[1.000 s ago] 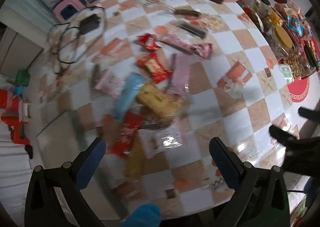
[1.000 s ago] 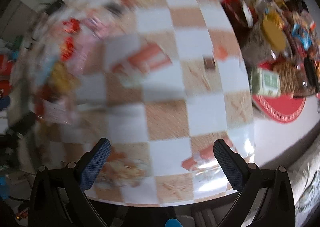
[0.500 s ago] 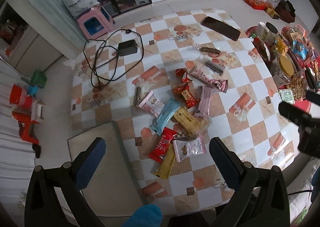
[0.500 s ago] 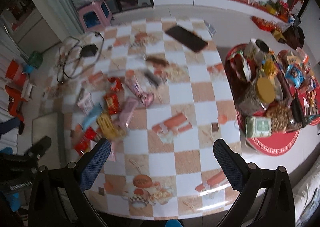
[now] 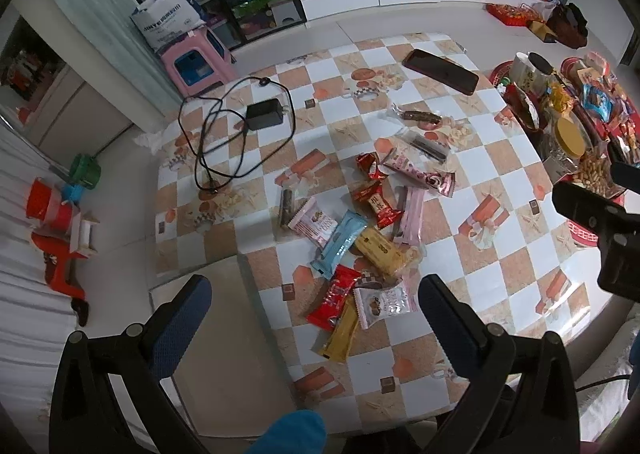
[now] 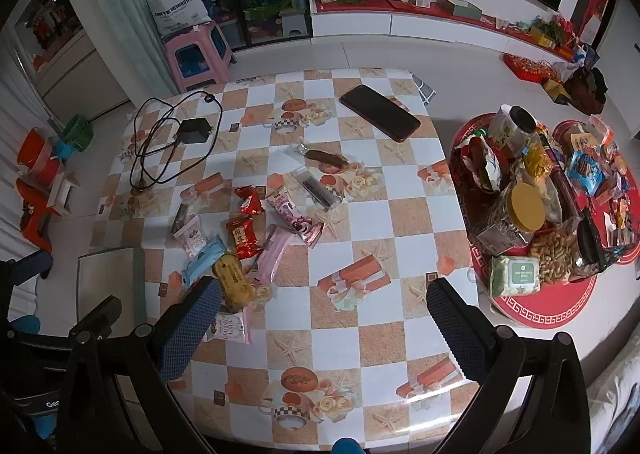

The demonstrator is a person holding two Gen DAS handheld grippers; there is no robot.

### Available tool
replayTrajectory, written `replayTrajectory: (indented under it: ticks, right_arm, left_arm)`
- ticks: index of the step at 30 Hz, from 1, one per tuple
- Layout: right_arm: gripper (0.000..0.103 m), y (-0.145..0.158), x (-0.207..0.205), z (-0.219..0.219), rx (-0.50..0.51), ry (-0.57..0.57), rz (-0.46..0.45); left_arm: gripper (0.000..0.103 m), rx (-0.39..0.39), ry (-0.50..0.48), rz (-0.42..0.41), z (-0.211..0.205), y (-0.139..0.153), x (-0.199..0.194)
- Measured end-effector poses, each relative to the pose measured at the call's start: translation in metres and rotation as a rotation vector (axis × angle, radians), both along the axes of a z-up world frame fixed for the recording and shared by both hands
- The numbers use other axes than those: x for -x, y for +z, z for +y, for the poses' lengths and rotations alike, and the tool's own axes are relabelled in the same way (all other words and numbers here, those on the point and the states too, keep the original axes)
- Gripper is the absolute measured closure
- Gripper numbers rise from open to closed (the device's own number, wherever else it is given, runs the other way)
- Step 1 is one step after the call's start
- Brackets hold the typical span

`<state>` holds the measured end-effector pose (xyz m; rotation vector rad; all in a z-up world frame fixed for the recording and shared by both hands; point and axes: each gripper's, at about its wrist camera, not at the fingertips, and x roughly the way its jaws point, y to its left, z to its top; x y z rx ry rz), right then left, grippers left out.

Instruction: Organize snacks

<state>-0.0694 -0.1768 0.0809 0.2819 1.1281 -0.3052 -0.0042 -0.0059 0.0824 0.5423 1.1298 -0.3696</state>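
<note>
Checkered bench (image 5: pixel 500 254) has the loose snack pile (image 5: pixel 360 238) lying just ahead of the left gripper (image 5: pixel 316 304), down-left of the right gripper (image 6: pixel 324 306), so left's nearer; both jaws wide open, empty.

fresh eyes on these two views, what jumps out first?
The snack pile, loose wrappers scattered mid-table on the checkered cloth, grabs the eye first. Next comes the red tray crowded with jars and packets, on a separate surface right of the table. Farther back lie a dark phone and a charger with its looped cable; both tongs, left and right, hang open and empty above it all.
</note>
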Motion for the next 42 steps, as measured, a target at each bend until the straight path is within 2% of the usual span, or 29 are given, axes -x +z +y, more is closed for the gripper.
replayTrajectory:
  ticks: [5, 11, 34, 42]
  right_arm:
    - [0.000, 0.003, 0.001, 0.001, -0.011, -0.002, -0.005]
    - [0.000, 0.001, 0.002, 0.006, -0.025, -0.001, 0.002]
    - [0.000, 0.000, 0.003, 0.012, -0.033, 0.006, 0.011]
    - [0.000, -0.011, 0.007, 0.016, -0.049, 0.001, 0.036]
  left_arm:
    - [0.000, -0.046, -0.015, -0.067, -0.003, 0.009, 0.003]
    - [0.000, -0.066, -0.017, -0.089, 0.000, 0.011, 0.005]
    - [0.000, -0.060, -0.018, -0.062, 0.004, 0.006, 0.010]
    - [0.000, -0.062, -0.006, -0.026, 0.007, -0.002, 0.006]
